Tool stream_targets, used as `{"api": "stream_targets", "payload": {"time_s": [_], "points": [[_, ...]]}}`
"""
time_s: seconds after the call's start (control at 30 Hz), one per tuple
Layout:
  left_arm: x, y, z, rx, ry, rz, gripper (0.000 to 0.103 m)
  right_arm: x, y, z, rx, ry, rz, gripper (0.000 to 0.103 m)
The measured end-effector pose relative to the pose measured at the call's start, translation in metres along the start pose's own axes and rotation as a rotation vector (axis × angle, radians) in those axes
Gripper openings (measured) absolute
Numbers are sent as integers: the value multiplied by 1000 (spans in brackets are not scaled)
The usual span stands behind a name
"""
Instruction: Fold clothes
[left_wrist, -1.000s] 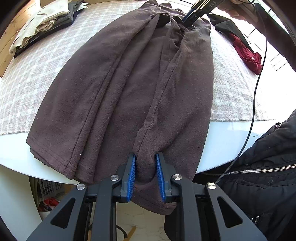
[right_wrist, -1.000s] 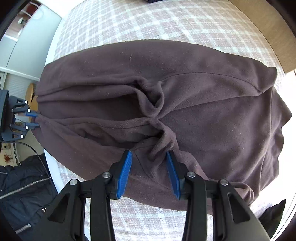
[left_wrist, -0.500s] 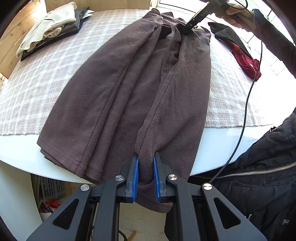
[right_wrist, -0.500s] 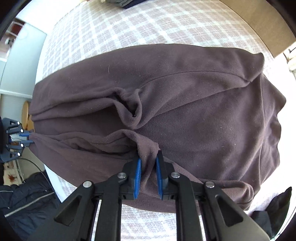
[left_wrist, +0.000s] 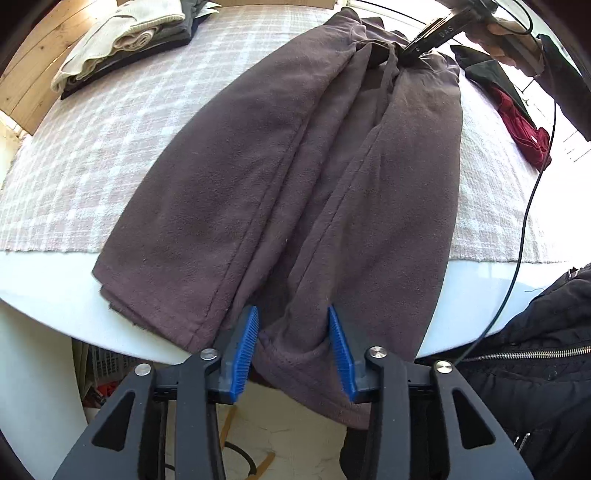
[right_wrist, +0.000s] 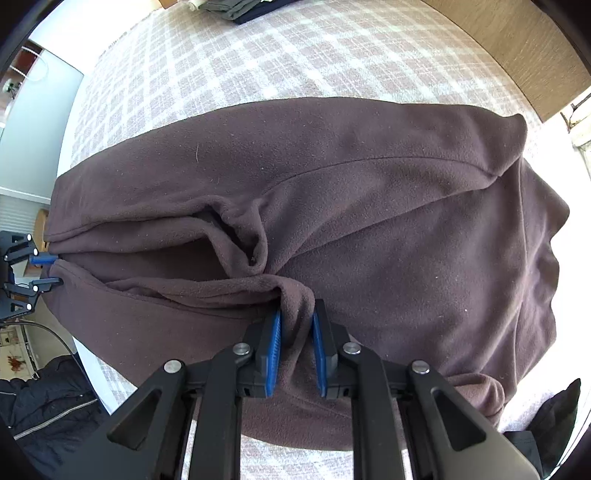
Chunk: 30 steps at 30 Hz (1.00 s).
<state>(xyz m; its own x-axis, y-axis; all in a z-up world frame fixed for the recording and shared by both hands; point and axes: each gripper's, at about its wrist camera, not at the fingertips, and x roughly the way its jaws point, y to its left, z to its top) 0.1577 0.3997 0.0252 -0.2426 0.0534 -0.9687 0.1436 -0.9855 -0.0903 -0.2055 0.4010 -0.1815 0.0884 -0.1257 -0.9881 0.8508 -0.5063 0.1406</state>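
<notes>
Your dark brown fleece garment (left_wrist: 295, 192) lies stretched across the checked beige tablecloth (left_wrist: 110, 147), and its long axis runs straight from one of your grippers to the other. Take that garment as the landmark.

At its hem end, which hangs over the near rim of the white round table (left_wrist: 44, 280), your left gripper (left_wrist: 291, 350) has its blue-padded jaws spread apart on either side of a hanging fold; the cloth sits between them without being pinched. Beyond the garment's left edge, at the far side of the table, a stack of folded cream and dark clothes (left_wrist: 122, 44) rests on the cloth.

At the garment's far end, your right gripper (right_wrist: 295, 332) has its jaws clamped on a raised ridge of fleece in the bunched upper part. Past the garment's right edge lies a loose dark red and black garment (left_wrist: 517, 118).

So only the right gripper holds cloth. The fold lies directly ahead of the left jaws, so I judge that closing there would let you carry one end along the long axis toward the other.
</notes>
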Motion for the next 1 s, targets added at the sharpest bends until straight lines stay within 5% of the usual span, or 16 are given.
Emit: {"api": "stream_targets", "payload": {"time_s": [0.13,0.23,0.33,0.47,0.5,0.67,0.77,0.9,1.0], "points": [[-37,5,-23,-39,-31,43,37,-48,-7,-28,42,-112,-3,24],[-55,-1,-23,-77,-110,-46,37,-71,7,-47,37,-176,23,26],[-43,-10,6,-31,-141,-117,37,-55,47,-43,-68,-142,98,26],[2,-25,19,-26,-72,-139,36,-35,55,-26,-246,-121,-120,26],[0,-22,15,-45,-83,-137,27,-35,63,-10,-234,-111,-152,26],[-10,-7,-10,-140,-63,-114,27,-28,49,2,-173,-37,-8,26],[-32,-1,-18,-132,-82,-89,28,-3,47,-2,-171,1,-28,26],[-62,24,-5,-105,-125,-35,45,-8,34,-11,-104,-44,-43,26],[-59,51,16,-13,-127,2,45,-32,23,-32,31,-127,4,26]]}}
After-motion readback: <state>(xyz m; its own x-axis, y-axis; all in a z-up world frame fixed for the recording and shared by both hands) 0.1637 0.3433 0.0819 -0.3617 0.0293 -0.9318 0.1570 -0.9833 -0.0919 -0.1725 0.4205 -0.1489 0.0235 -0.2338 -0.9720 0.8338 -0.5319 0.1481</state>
